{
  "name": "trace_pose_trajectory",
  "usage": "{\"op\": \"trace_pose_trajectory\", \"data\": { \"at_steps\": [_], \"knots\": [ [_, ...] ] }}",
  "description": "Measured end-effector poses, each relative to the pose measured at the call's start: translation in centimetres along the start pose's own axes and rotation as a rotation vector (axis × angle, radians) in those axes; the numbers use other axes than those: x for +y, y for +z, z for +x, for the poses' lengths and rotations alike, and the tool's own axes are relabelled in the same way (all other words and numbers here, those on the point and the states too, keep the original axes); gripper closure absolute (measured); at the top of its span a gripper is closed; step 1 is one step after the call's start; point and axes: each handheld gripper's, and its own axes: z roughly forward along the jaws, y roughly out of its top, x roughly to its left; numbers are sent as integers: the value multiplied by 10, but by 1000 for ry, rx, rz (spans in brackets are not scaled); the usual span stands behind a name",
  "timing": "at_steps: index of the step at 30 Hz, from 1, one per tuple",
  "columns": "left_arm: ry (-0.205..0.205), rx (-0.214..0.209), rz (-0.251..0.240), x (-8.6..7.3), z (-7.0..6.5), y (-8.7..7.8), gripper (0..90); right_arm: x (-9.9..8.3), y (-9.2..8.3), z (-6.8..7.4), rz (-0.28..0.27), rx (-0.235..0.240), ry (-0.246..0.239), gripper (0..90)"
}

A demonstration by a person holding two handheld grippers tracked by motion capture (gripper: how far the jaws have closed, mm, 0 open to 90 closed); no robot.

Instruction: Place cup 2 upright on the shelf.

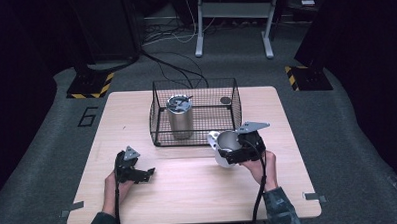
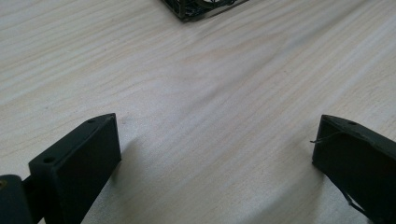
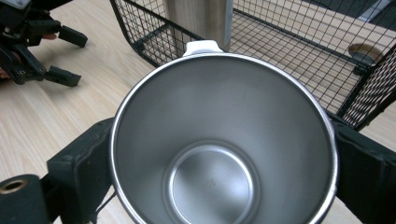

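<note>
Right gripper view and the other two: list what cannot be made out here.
- Outer wall of the shiny steel cup: right gripper view, hidden by its own rim and the right gripper.
- Top of the tall steel cylinder in the black wire basket: high view, too small.
- Small dark round thing on the basket floor: high view, too small.
- Basket corner: left gripper view, cut off by the top edge.

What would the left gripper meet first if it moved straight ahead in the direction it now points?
Probably the bare wooden table: the left gripper, jaws open, points slightly down at it. If it skimmed above the surface, the wire basket is next in line, though the depth is unclear.
</note>
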Motion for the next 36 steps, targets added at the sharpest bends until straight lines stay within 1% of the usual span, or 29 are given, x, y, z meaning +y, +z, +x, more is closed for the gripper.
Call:
{"op": "trace_pose_trajectory", "data": {
  "at_steps": [2, 5, 6, 8, 9, 10, 13, 14, 16, 24, 26, 27, 29, 30, 31, 33, 36],
  "knots": [
    [0, 0, 0, 0, 0, 0, 8, 3, -1, 0, -5, 2, -6, 58],
    [0, 0, 0, 0, 0, 0, 8, 7, -3, -1, -9, 6, 3, 57],
    [-5, 1, -4, 0, 0, 0, 8, 9, -3, -1, -10, 7, -1, 57],
    [-1, 0, 0, 0, 0, 0, 8, 13, -3, -1, -18, 4, -6, 58],
    [-1, 0, 0, 0, 0, 0, 8, 15, -4, 0, -21, 6, 1, 58],
    [0, 1, -2, 0, 0, 0, 8, 18, -5, 1, -30, 11, -5, 58],
    [-1, 0, -1, 0, 0, 0, 8, 22, -5, 1, -40, 15, -11, 57],
    [-2, 4, -8, 0, 0, 1, 8, 23, -6, 1, -42, 15, -8, 58],
    [2, 4, -4, 0, 0, 0, 8, 28, -7, 1, -52, 21, -6, 57],
    [-5, 4, -9, 0, 0, 1, 8, 40, -11, 0, -62, 22, -6, 58],
    [-5, 5, -9, 0, 0, 1, 8, 44, -13, -1, -67, 20, -15, 58],
    [-5, 5, -8, 0, 0, 1, 8, 45, -14, 0, -65, 17, -9, 58],
    [-5, 5, -9, 0, 0, 1, 8, 49, -14, -1, -63, 17, -19, 58],
    [-4, -4, 3, 0, 0, 0, 9, 50, -14, -1, -63, 15, -17, 58],
    [-4, -4, 4, 1, 0, 0, 8, 52, -14, -1, -61, 13, -13, 58],
    [-12, 5, -12, 0, -1, 1, 8, 53, -13, -1, -60, 11, -15, 58],
    [-8, 4, -2, 0, -1, 0, 9, 58, -12, -2, -48, 0, -16, 58]
  ]
}}
